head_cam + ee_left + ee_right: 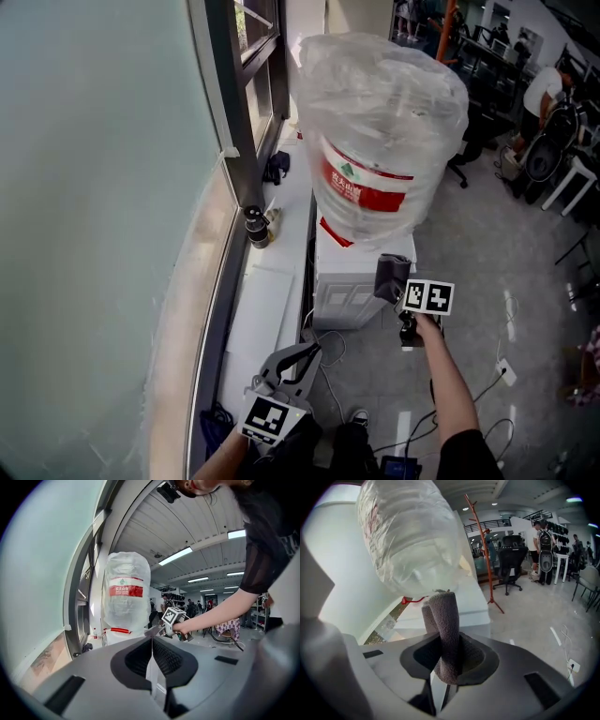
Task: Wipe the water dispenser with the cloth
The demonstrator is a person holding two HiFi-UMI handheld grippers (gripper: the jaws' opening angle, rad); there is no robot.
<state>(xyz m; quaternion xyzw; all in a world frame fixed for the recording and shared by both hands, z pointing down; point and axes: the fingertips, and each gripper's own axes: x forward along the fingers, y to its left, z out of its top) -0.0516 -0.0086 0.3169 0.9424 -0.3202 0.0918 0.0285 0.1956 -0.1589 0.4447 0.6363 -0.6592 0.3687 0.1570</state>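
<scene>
Its own view shows my right gripper (444,651) pinching the rolled grey cloth (443,620). The head view only places it at the water dispenser's (349,298) 4 o'clock corner. My left gripper (152,667), pressed together and empty, sits at 7 o'clock.

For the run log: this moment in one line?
right hand-held gripper shut on cloth | at water dispenser | left hand-held gripper shut, empty
</scene>
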